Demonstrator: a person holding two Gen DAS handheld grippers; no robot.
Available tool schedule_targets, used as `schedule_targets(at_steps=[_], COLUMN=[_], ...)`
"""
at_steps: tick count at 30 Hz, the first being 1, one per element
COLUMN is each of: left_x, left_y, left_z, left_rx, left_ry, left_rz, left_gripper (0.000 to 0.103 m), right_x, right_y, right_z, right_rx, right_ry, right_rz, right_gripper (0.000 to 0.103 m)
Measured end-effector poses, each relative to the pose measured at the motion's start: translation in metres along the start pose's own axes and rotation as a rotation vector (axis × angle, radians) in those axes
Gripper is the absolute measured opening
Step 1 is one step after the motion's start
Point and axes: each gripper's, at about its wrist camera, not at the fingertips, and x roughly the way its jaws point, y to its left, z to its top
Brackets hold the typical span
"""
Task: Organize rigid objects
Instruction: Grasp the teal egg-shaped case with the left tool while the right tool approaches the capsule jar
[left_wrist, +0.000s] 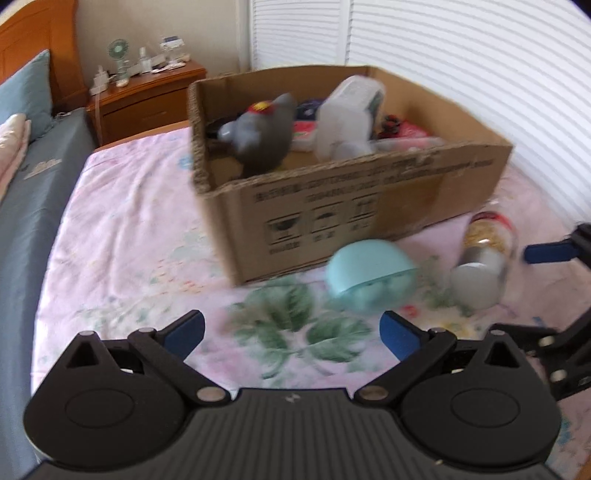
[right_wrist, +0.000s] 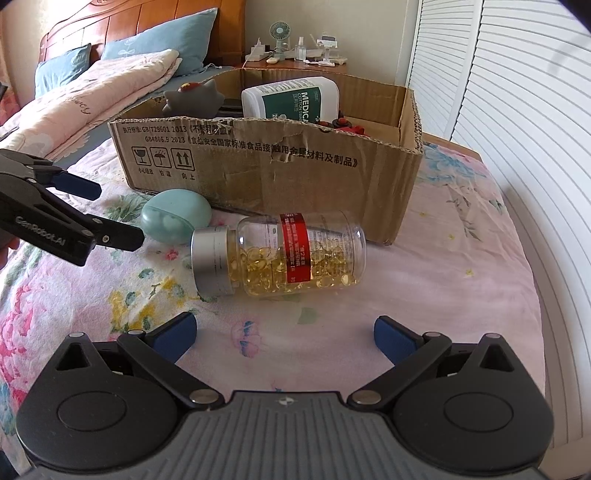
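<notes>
Lying on its side on the floral sheet (right_wrist: 461, 258): a clear bottle (right_wrist: 291, 254) half full of yellow capsules, red label band round the middle, silver cap (right_wrist: 212, 260) pointing left. Just left of it, touching or nearly so: a teal case (right_wrist: 175, 216), egg-shaped, smooth, seam visible near its lower edge in the left wrist view (left_wrist: 371, 275). Same bottle there (left_wrist: 484, 260), blurred, to the right of the case. Both close in front of the box (right_wrist: 295, 173), a shallow open carton with a torn, dented front rim and printed handling symbols. Inside the box: a grey toy (right_wrist: 194, 98) with a red top, a white tub (right_wrist: 295, 99) with a green label lying on its side, small red items (right_wrist: 347, 125) hard to make out.

Open sheet in front of bottle and case, and wide bare sheet to the left of the box in the left wrist view. Narrower strip right of the box toward the bed edge and the louvred doors (right_wrist: 517, 92). Folded quilt (right_wrist: 92, 92) and pillows behind to the left; nightstand (left_wrist: 147, 92) with a small fan beyond the box.

Left gripper (left_wrist: 291, 332) low over the sheet, jaws spread wide, empty, aimed at the case; seen from the right wrist (right_wrist: 118, 214) coming in from the left, tips just beside the case, not clearly touching. Right gripper (right_wrist: 284, 332) low, level, jaws wide apart, empty, bottle straight ahead between the fingertip lines but well short of them.
</notes>
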Motion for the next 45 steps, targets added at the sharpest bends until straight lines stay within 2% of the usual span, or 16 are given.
schedule_targets(at_steps=[6,11,15,23,32,39,45], left_x=[0.013,0.021,0.018,0.006,0.007,0.007,0.003], left_y=[-0.016,-0.024,-0.02,0.004,-0.007,-0.012,-0.013], left_z=[0.011,0.011,0.007,-0.005,-0.006,-0.007,-0.005], left_rx=[-0.01,-0.017,-0.004,-0.048,-0.05,-0.062,-0.06], left_ry=[-0.021,-0.018,-0.006,0.007,-0.011,-0.034,-0.046], left_rz=[-0.024,0.006,0.028,0.065,0.063,0.06,0.065], left_gripper=[0.101,0.101,0.102,0.102,0.102,0.098,0.082], right_x=[0.0,0.0,0.0,-0.001,-0.001,-0.001,-0.001], right_y=[0.0,0.0,0.0,0.001,0.001,0.0,0.001], right_z=[0.0,0.0,0.0,0.0,-0.001,-0.001,-0.001], right_rx=[0.002,0.004,0.002,0.003,0.002,0.002,0.002], right_ry=[-0.002,-0.001,-0.001,-0.002,-0.002,-0.002,-0.002], right_rz=[-0.003,-0.004,-0.003,-0.004,-0.004,-0.004,-0.004], right_gripper=[0.103,0.103,0.103,0.103,0.103,0.103,0.103])
